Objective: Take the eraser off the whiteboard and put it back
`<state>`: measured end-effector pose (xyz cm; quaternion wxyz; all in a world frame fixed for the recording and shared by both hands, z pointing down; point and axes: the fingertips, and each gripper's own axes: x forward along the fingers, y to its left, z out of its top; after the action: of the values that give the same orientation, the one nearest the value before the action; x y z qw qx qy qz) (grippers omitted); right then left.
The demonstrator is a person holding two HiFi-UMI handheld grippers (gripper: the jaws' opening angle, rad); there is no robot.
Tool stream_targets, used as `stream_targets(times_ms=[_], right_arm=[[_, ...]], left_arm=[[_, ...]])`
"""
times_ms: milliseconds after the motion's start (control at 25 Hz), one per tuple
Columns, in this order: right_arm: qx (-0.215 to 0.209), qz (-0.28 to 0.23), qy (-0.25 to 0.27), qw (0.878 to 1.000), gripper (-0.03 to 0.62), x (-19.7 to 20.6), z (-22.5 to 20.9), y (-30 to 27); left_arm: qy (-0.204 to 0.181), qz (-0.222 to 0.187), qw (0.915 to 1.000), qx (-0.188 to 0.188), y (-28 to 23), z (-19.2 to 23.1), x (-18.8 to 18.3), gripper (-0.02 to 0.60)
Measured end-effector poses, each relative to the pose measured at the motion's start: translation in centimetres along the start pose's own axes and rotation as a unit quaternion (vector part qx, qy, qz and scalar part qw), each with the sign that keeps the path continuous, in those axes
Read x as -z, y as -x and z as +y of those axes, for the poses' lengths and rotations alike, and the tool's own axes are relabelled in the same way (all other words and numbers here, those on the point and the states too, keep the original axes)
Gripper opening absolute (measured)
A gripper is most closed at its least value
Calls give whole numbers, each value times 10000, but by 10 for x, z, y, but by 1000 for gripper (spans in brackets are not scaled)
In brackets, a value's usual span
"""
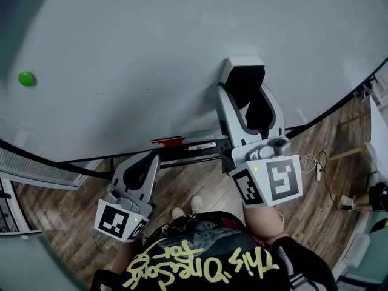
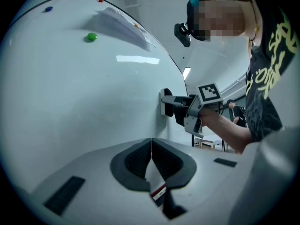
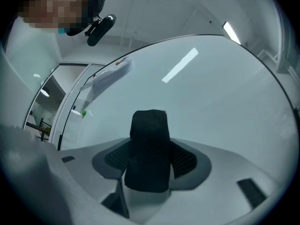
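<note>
The eraser point(image 1: 242, 65), a white block with black felt, sits between the pads of my right gripper point(image 1: 244, 88), which is shut on it. In the left gripper view the eraser point(image 2: 164, 102) has its white side at the whiteboard point(image 2: 70, 88) and seems to touch it. The right gripper view shows the black felt point(image 3: 149, 135) filling the gap between the jaws. My left gripper point(image 1: 147, 160) hangs lower, by the board's tray, shut with nothing in it; its pads point(image 2: 140, 161) meet.
A green magnet point(image 1: 26, 78) sticks to the board at the far left. The tray point(image 1: 200, 145) under the board holds a red marker point(image 1: 167, 141). A sheet of paper point(image 2: 124, 25) hangs higher on the board. Cables point(image 1: 315, 162) lie on the wooden floor.
</note>
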<state>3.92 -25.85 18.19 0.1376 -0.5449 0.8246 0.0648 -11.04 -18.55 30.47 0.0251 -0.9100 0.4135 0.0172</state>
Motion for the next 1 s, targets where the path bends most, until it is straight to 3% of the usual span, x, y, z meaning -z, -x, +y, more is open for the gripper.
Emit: stream_targets(times_ms=[1000], right_arm=[[275,45,46,9996,252,4,2,-6]], left_arm=[[-80,44,9999,-91,25,1,-4,11]])
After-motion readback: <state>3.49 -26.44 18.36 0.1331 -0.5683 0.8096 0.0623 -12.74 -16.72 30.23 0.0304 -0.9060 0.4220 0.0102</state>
